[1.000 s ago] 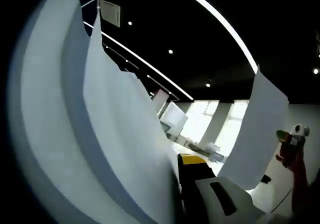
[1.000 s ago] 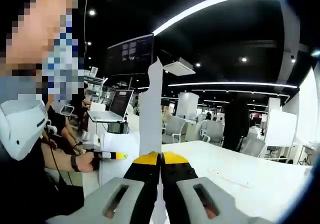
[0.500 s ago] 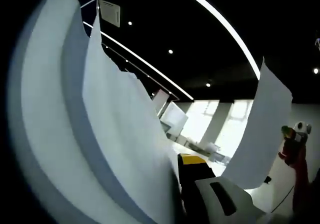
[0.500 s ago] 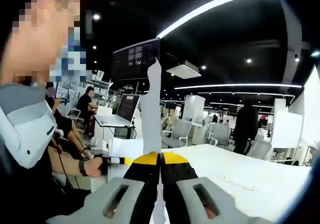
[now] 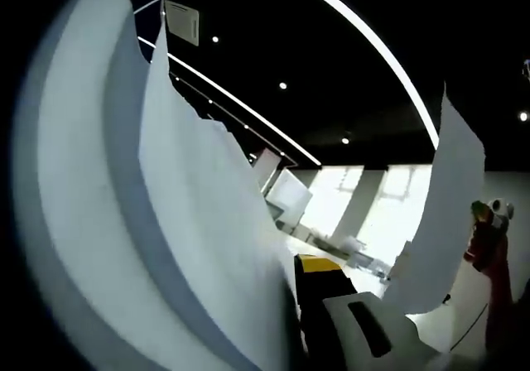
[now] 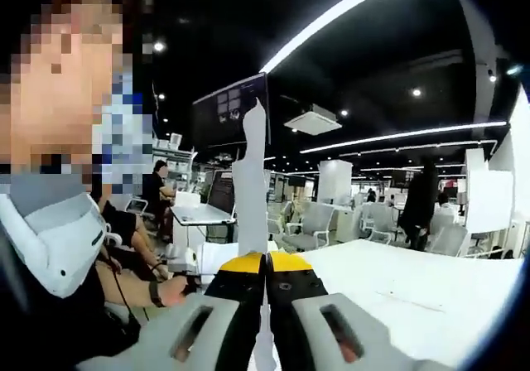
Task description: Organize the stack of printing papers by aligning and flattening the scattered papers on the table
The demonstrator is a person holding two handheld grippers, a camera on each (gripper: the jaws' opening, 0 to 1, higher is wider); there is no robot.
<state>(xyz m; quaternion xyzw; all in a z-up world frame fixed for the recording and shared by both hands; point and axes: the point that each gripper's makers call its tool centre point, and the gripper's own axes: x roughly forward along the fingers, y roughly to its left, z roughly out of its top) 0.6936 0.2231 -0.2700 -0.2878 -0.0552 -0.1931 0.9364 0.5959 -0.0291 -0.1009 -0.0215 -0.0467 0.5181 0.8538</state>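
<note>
In the left gripper view, a fanned stack of white printing papers (image 5: 166, 222) stands upright against my left gripper (image 5: 295, 273). The sheets hide its left jaw, and the yellow-tipped right jaw presses against them. Further right hangs another white sheet (image 5: 439, 222), curled, with my right gripper (image 5: 489, 226) behind its edge. In the right gripper view, my right gripper (image 6: 265, 263) is shut on that paper sheet (image 6: 251, 180), seen edge-on and rising straight up between the yellow tips. More white paper (image 6: 217, 257) shows low on the left, near a person's hand (image 6: 170, 291).
A white table (image 6: 406, 292) stretches to the right below my right gripper. A person in a grey and white top (image 6: 50, 238) stands close on the left. Office desks, chairs and a laptop (image 6: 211, 205) sit beyond, under a dark ceiling with light strips.
The sheet in my right gripper has swung rightward and turned narrower in the left gripper view. The right gripper view has tilted slightly. The left stack has stayed put.
</note>
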